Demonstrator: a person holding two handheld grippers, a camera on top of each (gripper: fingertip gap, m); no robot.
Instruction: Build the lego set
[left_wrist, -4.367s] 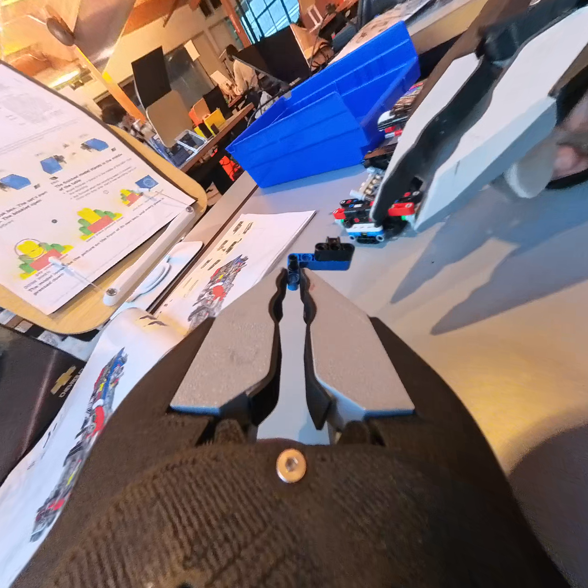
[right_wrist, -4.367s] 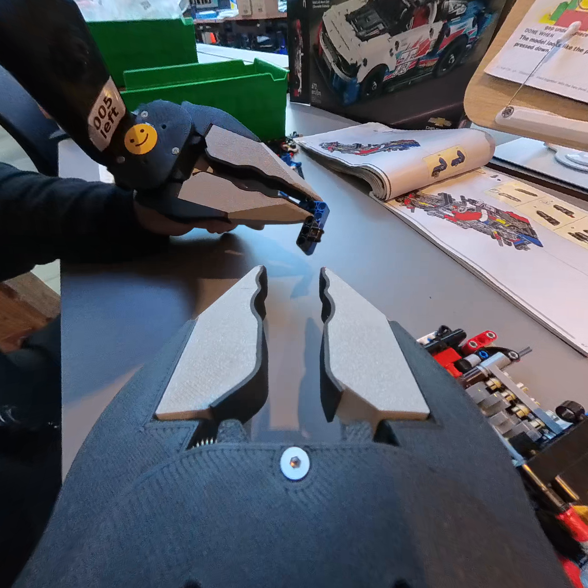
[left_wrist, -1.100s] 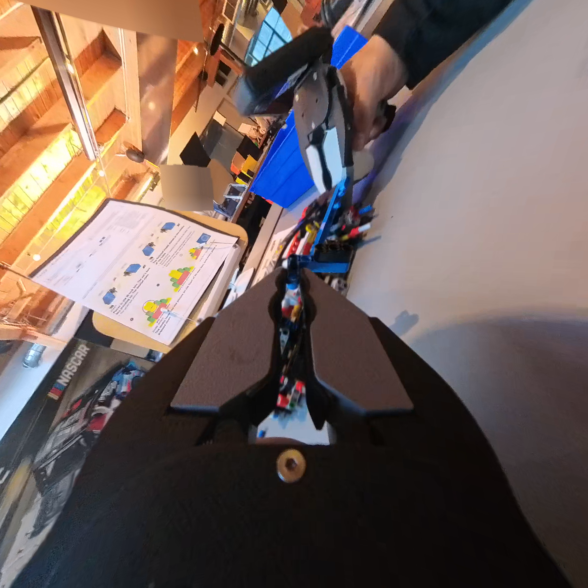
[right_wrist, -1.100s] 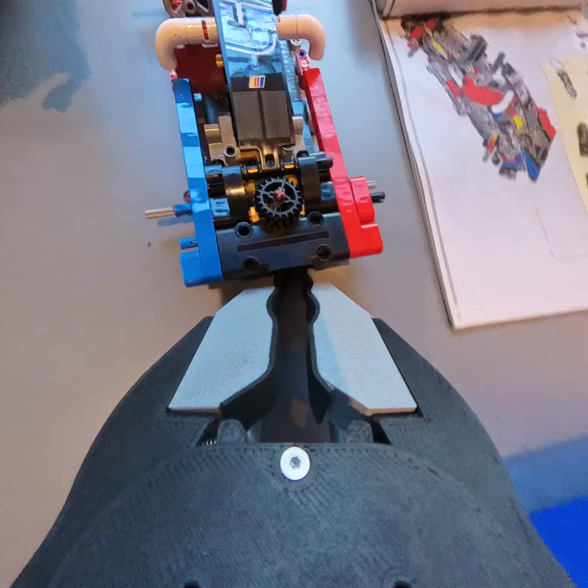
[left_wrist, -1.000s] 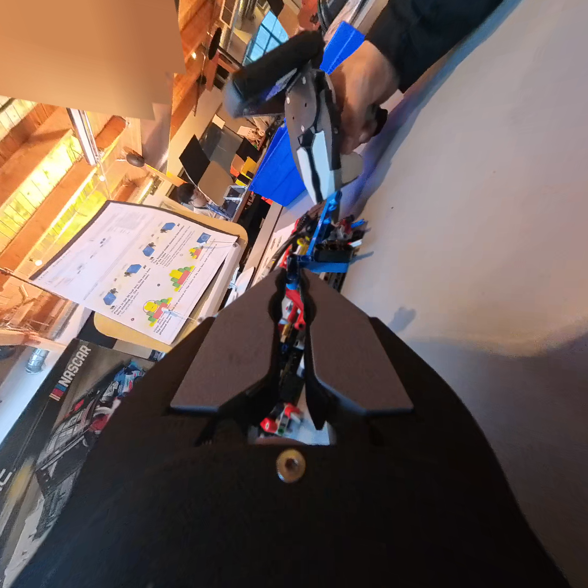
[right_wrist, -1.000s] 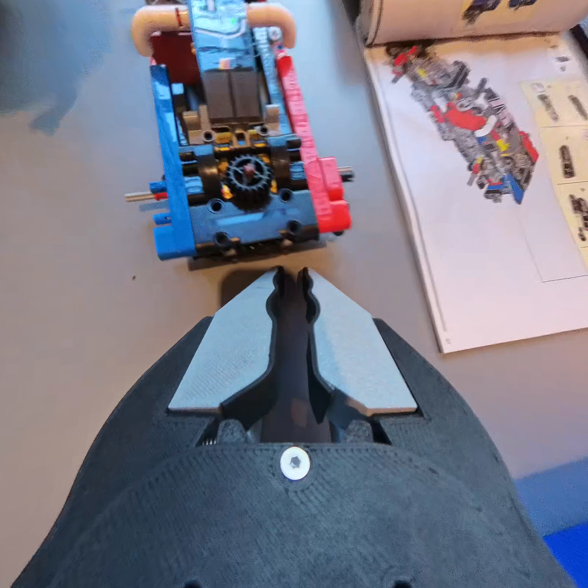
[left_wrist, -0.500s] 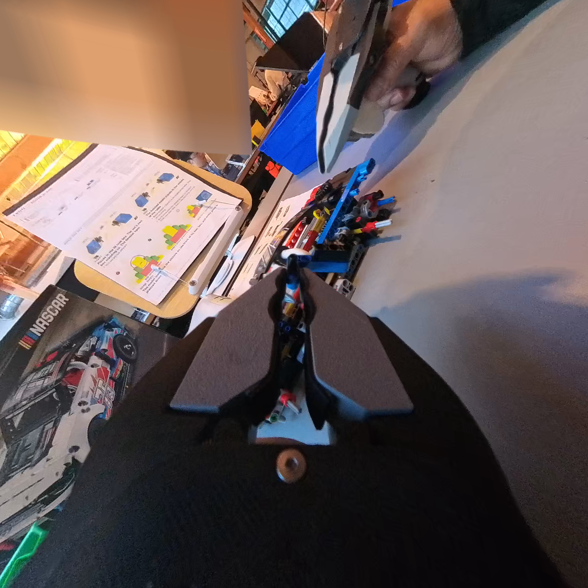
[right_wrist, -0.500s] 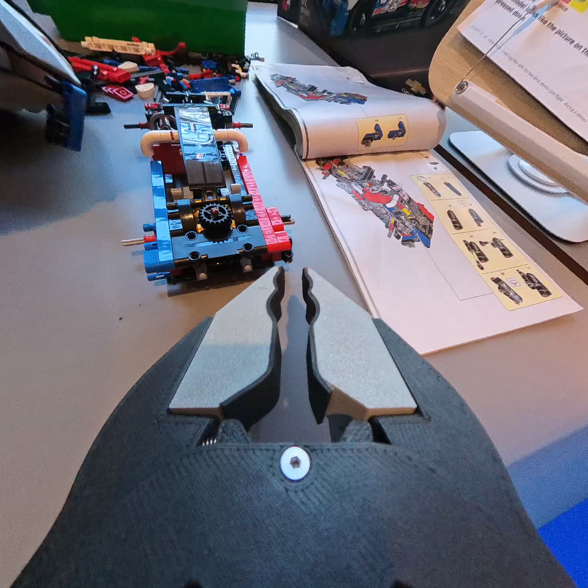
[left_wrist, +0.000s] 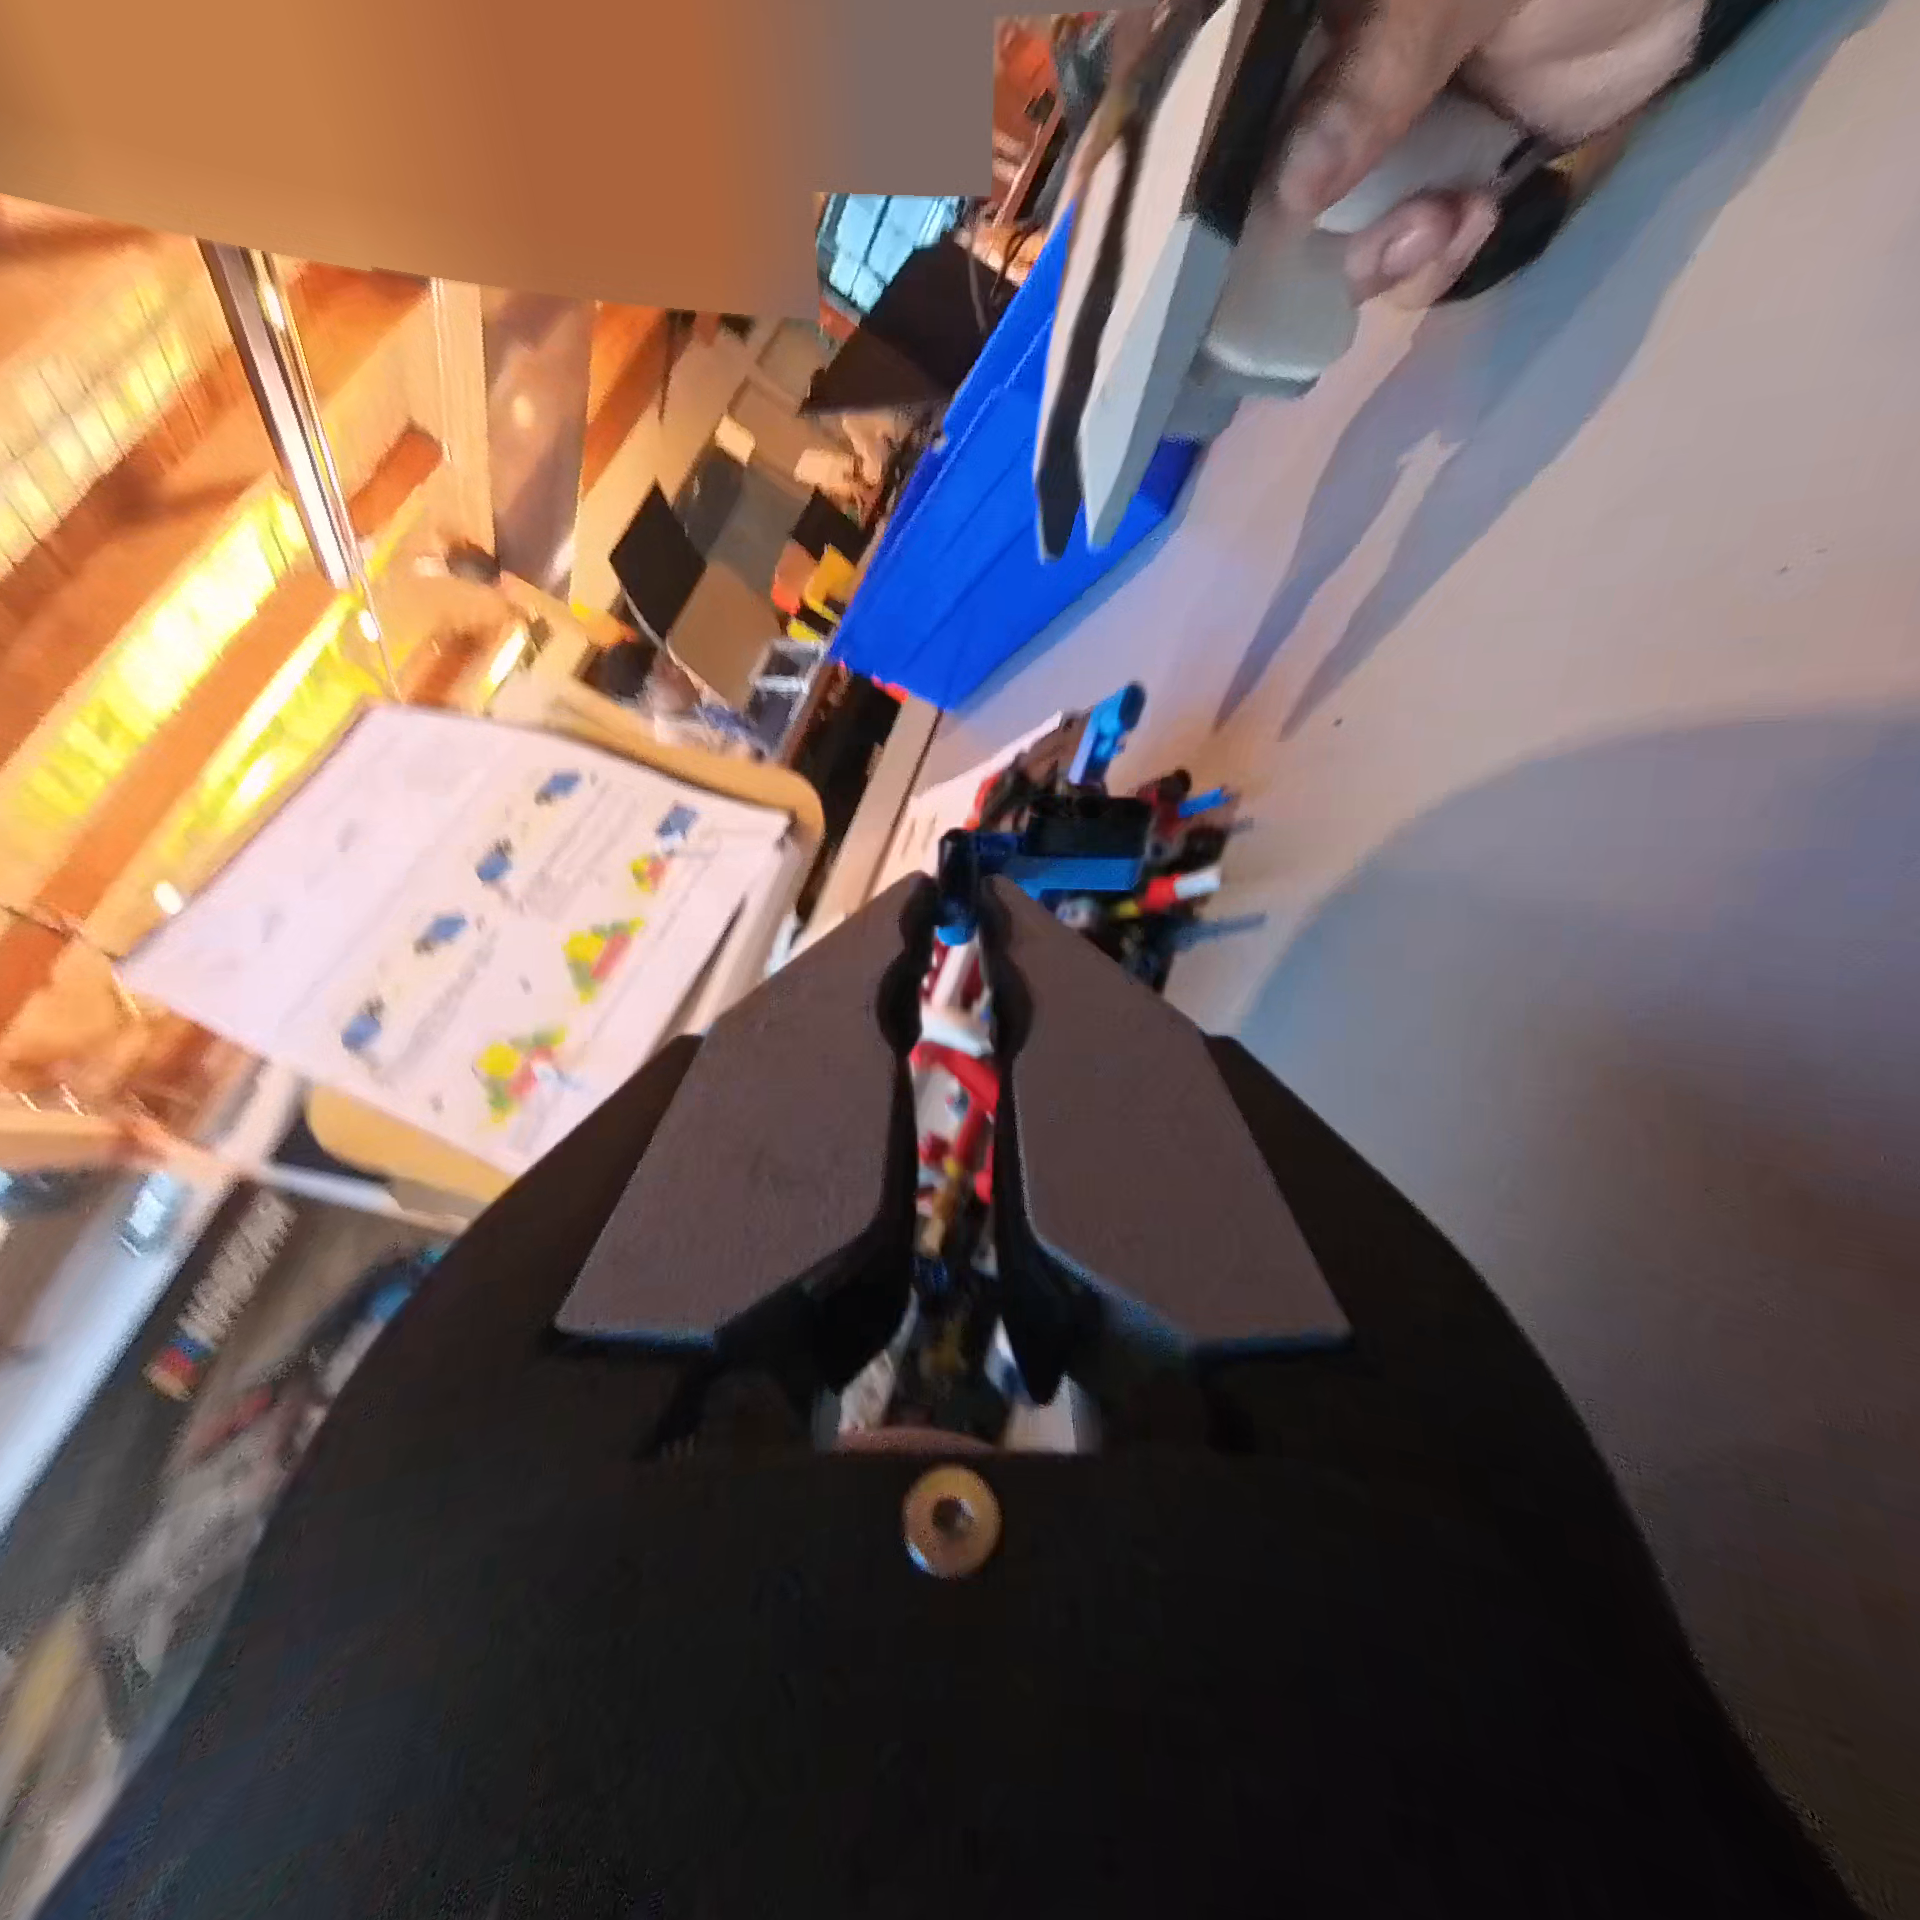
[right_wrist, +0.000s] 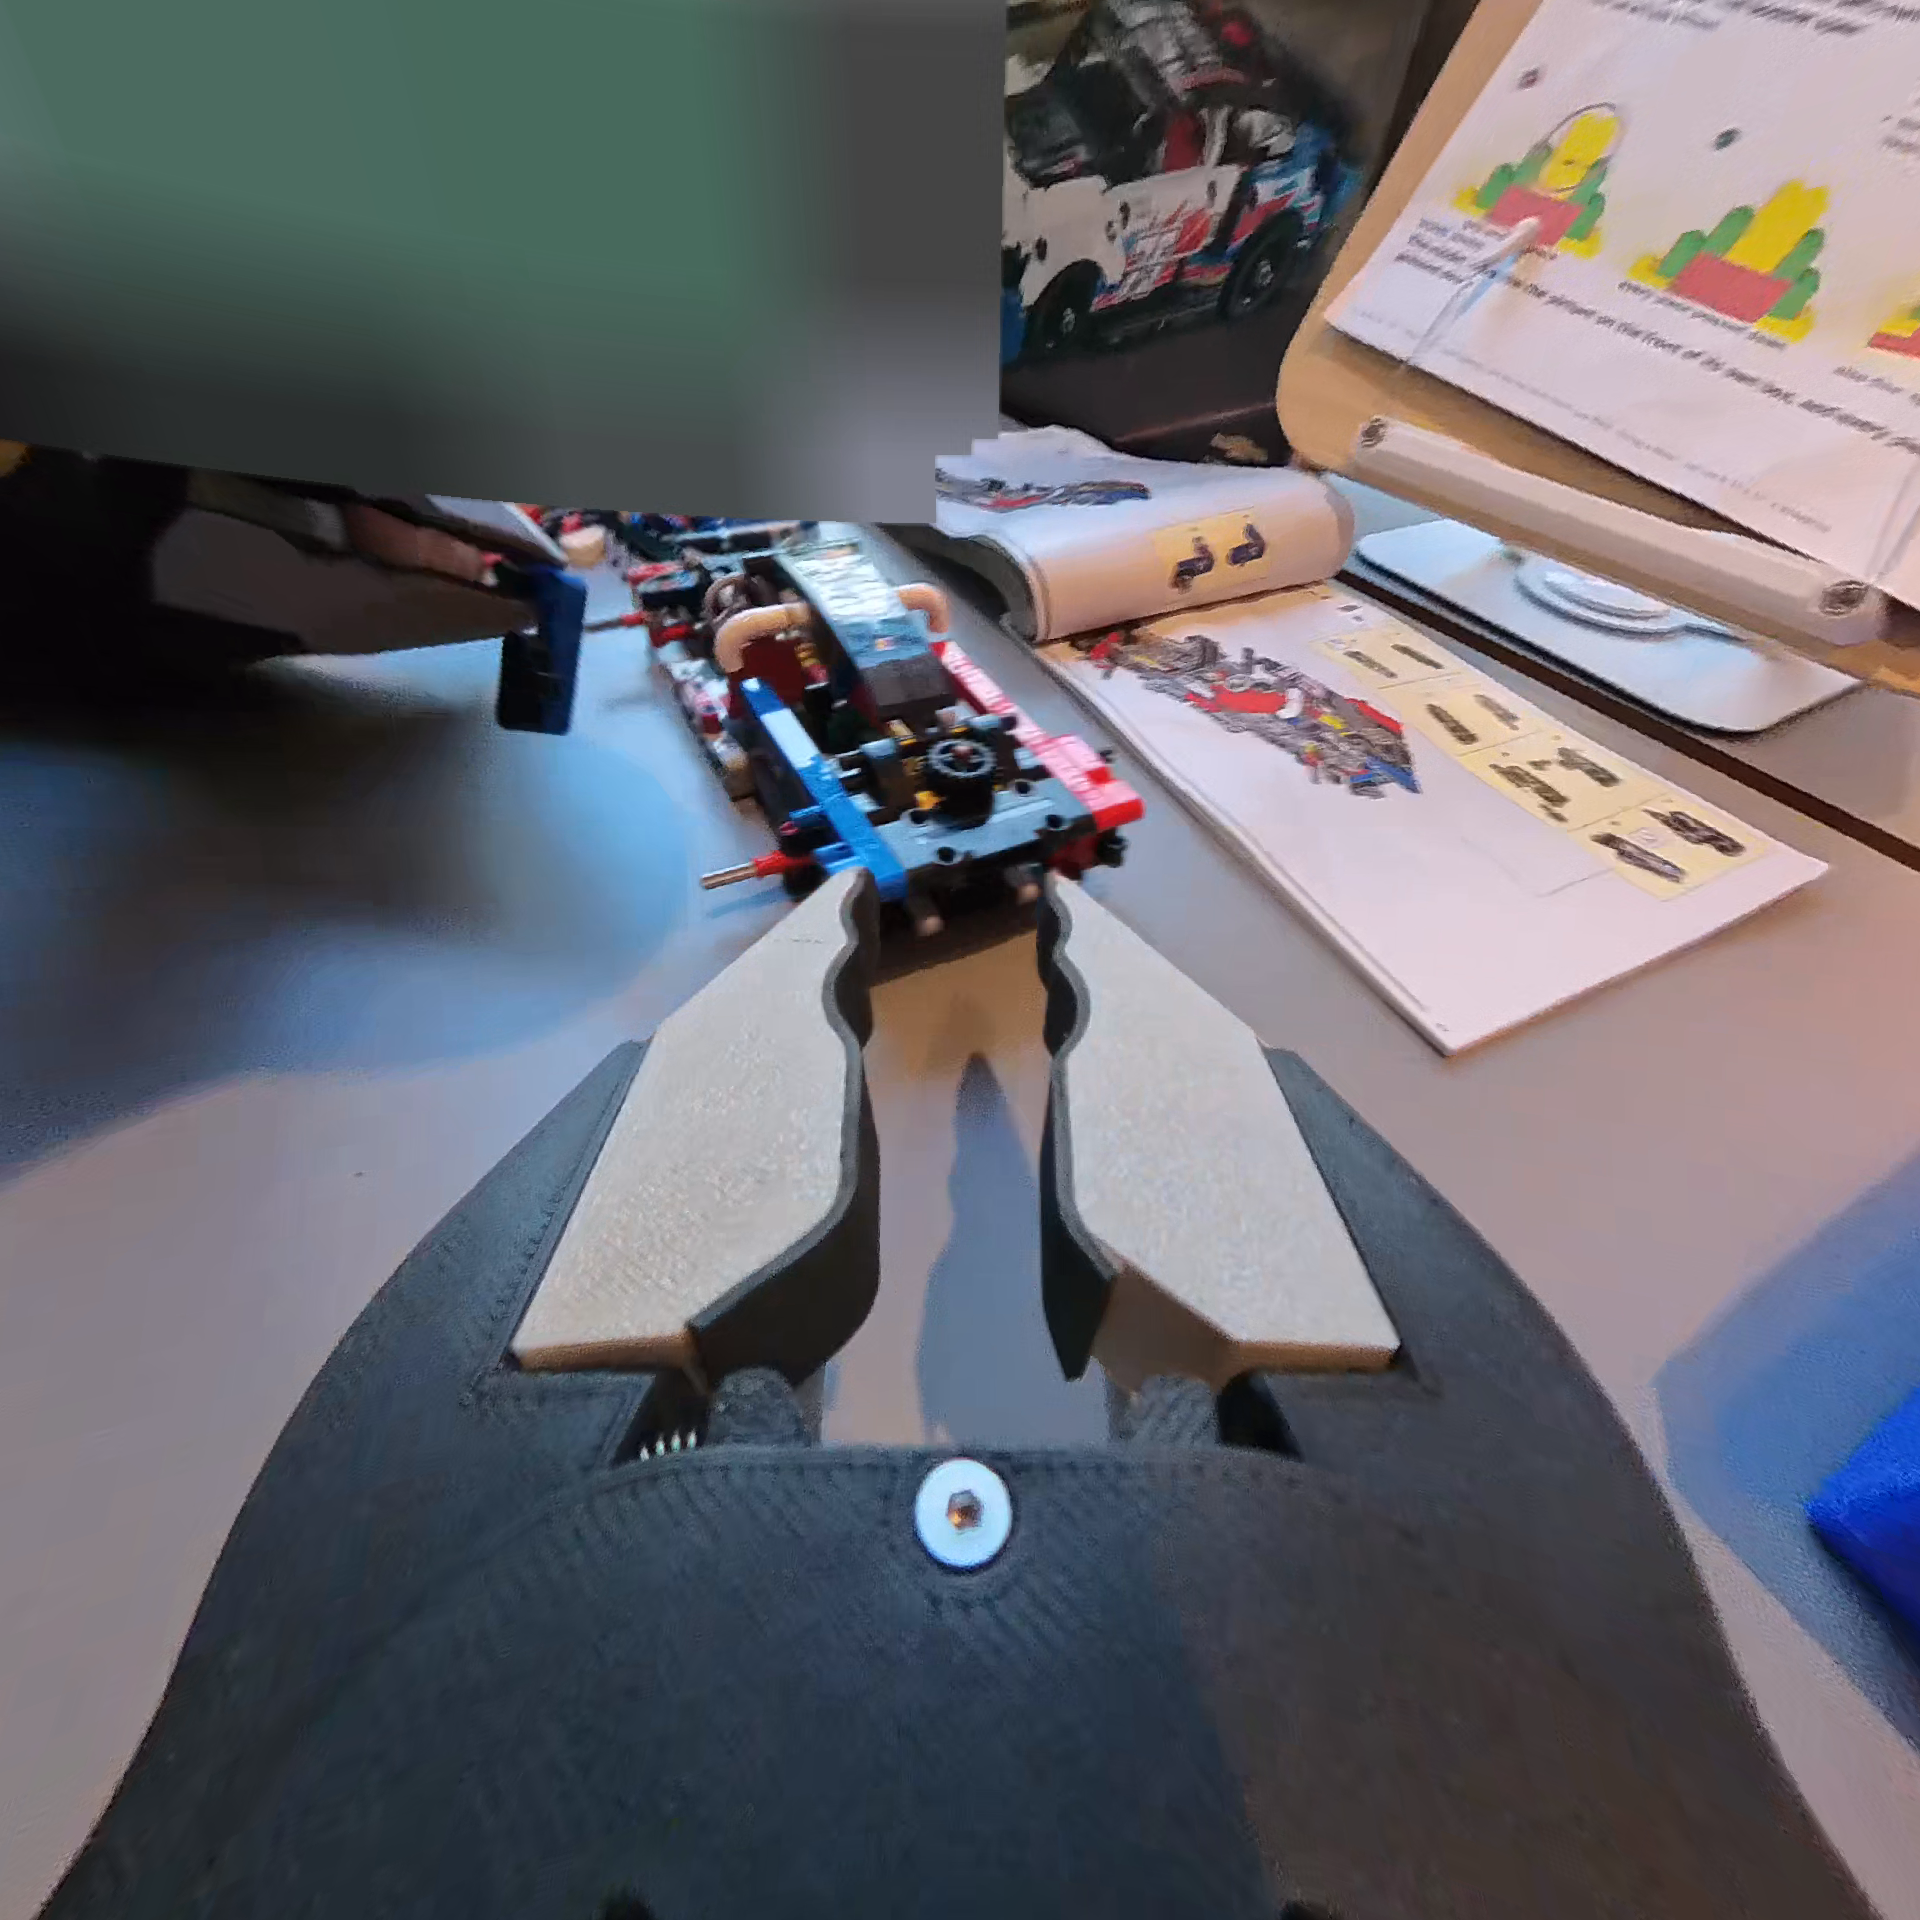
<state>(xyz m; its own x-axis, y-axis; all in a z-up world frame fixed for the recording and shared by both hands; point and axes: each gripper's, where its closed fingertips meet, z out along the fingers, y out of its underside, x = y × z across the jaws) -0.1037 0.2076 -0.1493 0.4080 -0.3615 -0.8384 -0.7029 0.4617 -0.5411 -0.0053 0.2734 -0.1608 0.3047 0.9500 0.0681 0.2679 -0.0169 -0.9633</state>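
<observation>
Grey desk (right_wrist: 312, 1143) in a busy workshop, warm light and long shadows across it.

Nearest, right claw (right_wrist: 953, 894): parted to a moderate gap, gripping nothing, tips just short of the near end of the half-built car chassis (right_wrist: 904, 727). Lined up, by the look of it, to steady that end.

On the chassis itself: blue beam down one side, red down the other, a black gear at the near end, a dark panel on top, cream curved tubes at the far end. No wheels and no body shell to be seen.

Farther off and to the side, left claw (left_wrist: 956, 899): pinched tight on the thin end of a blue angled piece (left_wrist: 1070, 868) with a black part on it. Held in the air beside the chassis, apart from it, not yet fitted.

Beside the chassis, open instruction booklet (right_wrist: 1455, 831) flat on the desk. Behind, the set's box (right_wrist: 1164, 208) with the finished car pictured, and a blue bin (left_wrist: 966, 561) at the far desk edge.

Judged from this: frame and gearing done, held piece next to go on, then most of the bodywork and the wheels. Well under halfway, probably.
</observation>
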